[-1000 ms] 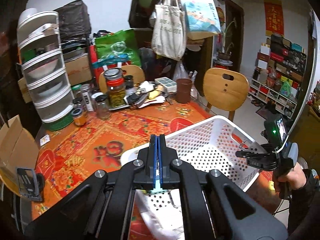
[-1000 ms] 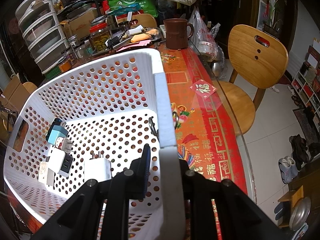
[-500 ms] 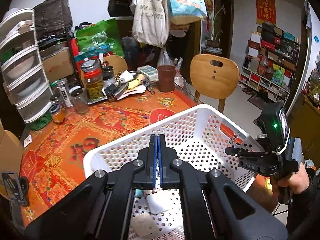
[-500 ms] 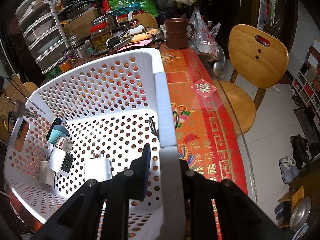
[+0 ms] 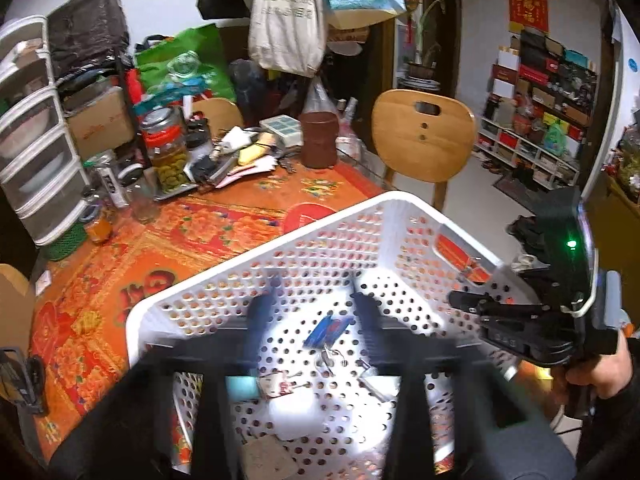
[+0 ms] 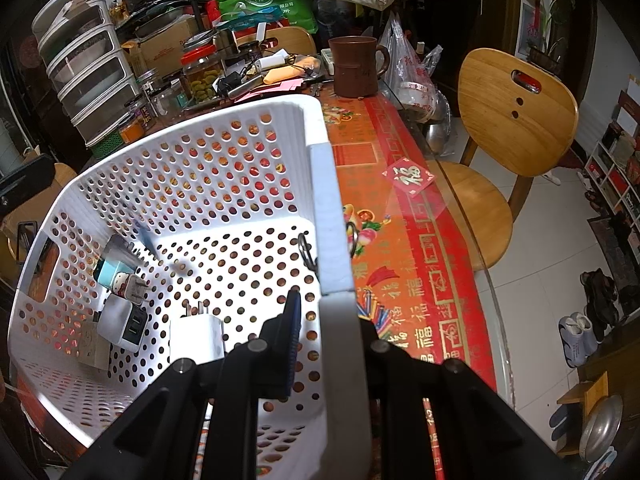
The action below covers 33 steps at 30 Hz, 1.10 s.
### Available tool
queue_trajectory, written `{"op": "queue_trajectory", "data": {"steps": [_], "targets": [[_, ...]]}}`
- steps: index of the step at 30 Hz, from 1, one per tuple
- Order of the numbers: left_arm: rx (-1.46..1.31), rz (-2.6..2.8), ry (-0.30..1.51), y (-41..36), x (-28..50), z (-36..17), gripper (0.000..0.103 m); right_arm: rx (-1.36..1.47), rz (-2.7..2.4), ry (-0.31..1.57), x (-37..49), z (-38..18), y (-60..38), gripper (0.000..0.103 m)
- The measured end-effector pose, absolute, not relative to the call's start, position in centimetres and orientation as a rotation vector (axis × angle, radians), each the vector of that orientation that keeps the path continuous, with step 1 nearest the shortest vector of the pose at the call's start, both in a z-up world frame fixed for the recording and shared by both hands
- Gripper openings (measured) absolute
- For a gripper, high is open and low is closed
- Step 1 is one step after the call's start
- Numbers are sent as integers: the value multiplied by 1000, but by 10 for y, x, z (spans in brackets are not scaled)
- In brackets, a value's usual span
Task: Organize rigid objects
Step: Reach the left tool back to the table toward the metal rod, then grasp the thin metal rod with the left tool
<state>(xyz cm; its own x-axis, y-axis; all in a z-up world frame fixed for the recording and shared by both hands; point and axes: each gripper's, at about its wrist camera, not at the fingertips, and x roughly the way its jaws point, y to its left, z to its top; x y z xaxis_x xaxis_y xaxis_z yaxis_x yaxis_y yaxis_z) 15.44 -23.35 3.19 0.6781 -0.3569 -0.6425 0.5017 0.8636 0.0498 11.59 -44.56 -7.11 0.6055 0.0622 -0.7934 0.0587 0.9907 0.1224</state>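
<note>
Your right gripper [image 5: 520, 320] is matte black with a green light; its fingers [image 6: 294, 320] carry blue pads and silver screws.

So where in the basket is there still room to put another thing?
The basket floor is bare in the middle and toward the far wall, between the chargers and the rim the right gripper clamps. It is crowded along the left side, where the teal charger, white plug and other adapters bunch up. The keys sit mid-floor.
</note>
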Motion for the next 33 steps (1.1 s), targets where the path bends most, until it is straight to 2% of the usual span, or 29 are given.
{"op": "queue_trajectory", "data": {"steps": [2, 3, 13, 21, 28, 29, 33], "targets": [[243, -463, 604, -228, 148, 35, 99, 141, 2, 922, 116, -71, -446, 15], [241, -463, 594, -225, 146, 37, 101, 142, 3, 922, 116, -71, -446, 15], [238, -387, 621, -182, 152, 38, 102, 138, -5, 927, 118, -69, -448, 15], [164, -174, 652, -63, 151, 33, 102, 143, 2, 927, 118, -70, -451, 15], [24, -28, 934, 41, 174, -68, 99, 142, 1, 926, 117, -70, -452, 15], [0, -31, 981, 46, 176, -85, 97, 143, 3, 926, 117, -70, -453, 15], [-63, -37, 1074, 44, 180, -122, 75, 138, 0, 930, 118, -69, -453, 15]]}}
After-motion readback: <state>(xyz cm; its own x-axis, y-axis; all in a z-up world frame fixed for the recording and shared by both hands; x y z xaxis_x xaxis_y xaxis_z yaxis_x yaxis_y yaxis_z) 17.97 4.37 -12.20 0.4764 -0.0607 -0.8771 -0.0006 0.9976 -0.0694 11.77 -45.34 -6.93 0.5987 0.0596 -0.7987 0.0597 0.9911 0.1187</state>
